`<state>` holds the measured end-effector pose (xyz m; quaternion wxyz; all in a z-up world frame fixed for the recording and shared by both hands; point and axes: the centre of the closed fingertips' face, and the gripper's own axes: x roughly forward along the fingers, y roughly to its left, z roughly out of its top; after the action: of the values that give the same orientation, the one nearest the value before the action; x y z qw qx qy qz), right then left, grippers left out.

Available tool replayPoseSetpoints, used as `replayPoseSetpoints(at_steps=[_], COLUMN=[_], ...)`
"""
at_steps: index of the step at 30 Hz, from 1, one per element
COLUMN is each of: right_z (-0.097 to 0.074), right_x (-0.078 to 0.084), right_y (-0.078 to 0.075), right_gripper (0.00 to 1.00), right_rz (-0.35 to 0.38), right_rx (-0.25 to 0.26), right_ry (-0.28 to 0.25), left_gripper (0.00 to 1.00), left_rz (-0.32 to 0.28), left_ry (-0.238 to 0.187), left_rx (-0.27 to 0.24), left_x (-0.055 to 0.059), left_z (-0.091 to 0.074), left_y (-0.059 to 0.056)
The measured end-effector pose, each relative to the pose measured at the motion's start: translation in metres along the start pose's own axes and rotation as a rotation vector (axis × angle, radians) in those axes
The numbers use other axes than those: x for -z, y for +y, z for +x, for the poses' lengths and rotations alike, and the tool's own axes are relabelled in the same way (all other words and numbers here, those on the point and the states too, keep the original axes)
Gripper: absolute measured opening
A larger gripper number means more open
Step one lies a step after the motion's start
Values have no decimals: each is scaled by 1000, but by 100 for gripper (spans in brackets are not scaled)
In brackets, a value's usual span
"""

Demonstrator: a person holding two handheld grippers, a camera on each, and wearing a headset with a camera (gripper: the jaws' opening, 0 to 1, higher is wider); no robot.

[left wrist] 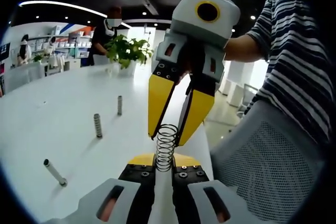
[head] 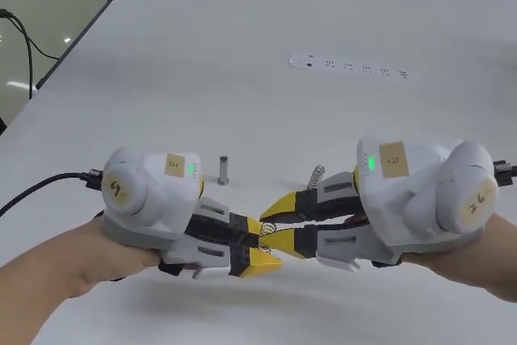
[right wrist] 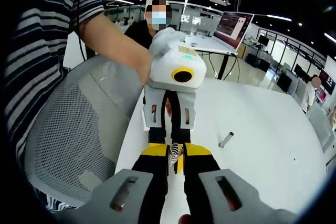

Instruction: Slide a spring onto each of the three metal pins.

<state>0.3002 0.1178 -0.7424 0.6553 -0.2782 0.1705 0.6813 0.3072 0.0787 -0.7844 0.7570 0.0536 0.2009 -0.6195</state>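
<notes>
Near table edge: left gripper clenched on spring, right gripper jaws spread around its far end. Pin upright beyond.

Table open around 3 pins.

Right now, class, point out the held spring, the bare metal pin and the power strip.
spring [left wrist: 166, 145], left gripper view, on its middle coils.
bare metal pin [head: 224, 170], head view, middle of its shaft.
power strip [head: 347, 65], head view, on its top face.
</notes>
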Motion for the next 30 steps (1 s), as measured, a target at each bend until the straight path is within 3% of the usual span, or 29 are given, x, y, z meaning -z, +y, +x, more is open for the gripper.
replayPoseSetpoints(at_steps=[17,30], right_z=[1,1], right_x=[-1,0], right_y=[-6,-18], right_gripper=[7,7], right_rz=[-13,-9], right_rx=[20,62], right_ry=[7,5], left_gripper=[13,22], left_rz=[-60,-95], left_ry=[0,2], left_rx=[-64,-174], left_x=[5,17], left_z=[-13,-47], left_y=[11,29])
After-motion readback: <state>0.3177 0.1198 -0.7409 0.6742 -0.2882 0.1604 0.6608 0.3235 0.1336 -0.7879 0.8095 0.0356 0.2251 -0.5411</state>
